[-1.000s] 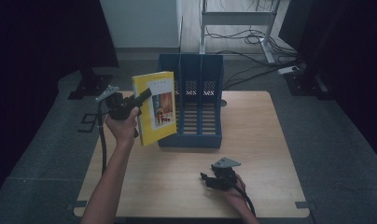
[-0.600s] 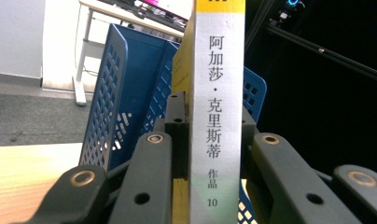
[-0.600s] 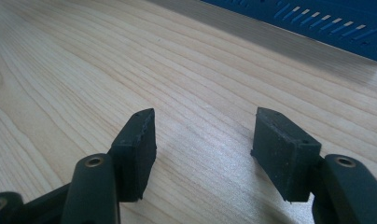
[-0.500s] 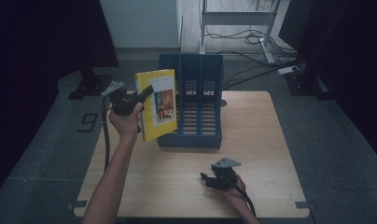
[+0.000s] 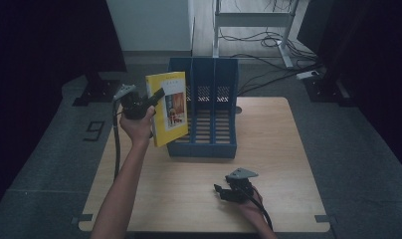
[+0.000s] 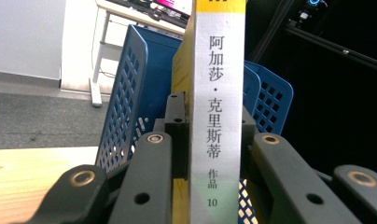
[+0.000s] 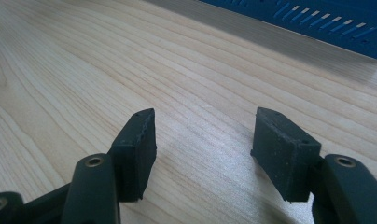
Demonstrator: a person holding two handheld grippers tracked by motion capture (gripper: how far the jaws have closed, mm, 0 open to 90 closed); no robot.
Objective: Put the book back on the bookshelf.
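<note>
Between the jaws of the left claw (image 6: 214, 154) stands a yellow paperback (image 5: 168, 107), clamped by its white spine, which runs upright between the two black fingers (image 6: 149, 182) in the left gripper view. From the high view the book is held off the tabletop (image 5: 288, 149), cover facing the person, its long axis close to vertical and leaning slightly. Just beyond and to the right of it sits the blue three-slot file rack (image 5: 204, 107), open tops upward, the book's far edge overlapping the leftmost slot's near corner. So the coming move looks to turn on lining the book's thin edge with that slot's narrow opening: the book lies to the rack's left and a little toward the person, and would need to travel right and away before going down. Near the tabletop's front edge, well apart from the rack, the right claw (image 5: 224, 191) rests with jaws spread and nothing between them; the left hand is plainly the nearer one.
</note>
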